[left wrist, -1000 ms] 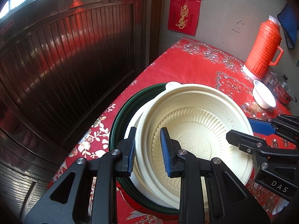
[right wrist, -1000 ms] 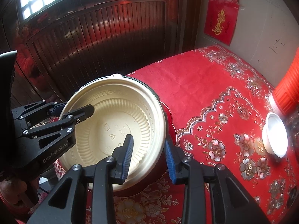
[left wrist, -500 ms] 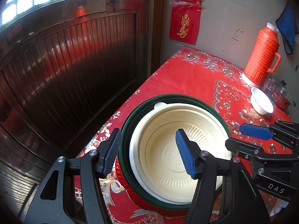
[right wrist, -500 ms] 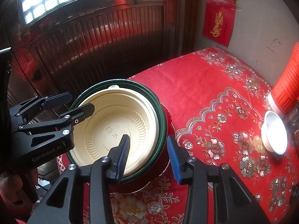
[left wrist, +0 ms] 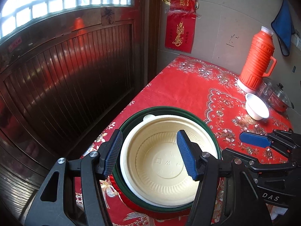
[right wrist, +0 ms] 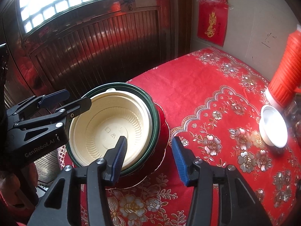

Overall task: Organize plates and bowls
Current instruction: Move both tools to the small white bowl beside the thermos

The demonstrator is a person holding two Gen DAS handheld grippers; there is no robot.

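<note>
My left gripper (left wrist: 150,154) hangs released, my right gripper (right wrist: 148,158) is opening empty, nearer the white bowl (right wrist: 273,126) far right.

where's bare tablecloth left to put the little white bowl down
Widest free patch: the red tablecloth between the cream plastic bowl, nested in the dark green bowl, and the wall. Crowded: the right edge, where the small white bowl, orange thermos and glass-lidded pot cluster.

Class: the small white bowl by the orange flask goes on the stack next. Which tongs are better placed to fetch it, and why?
Probably the right tongs: opening and empty, they stand on the side of the stack nearer the white bowl. The left tongs hover over the stack's far side.
</note>
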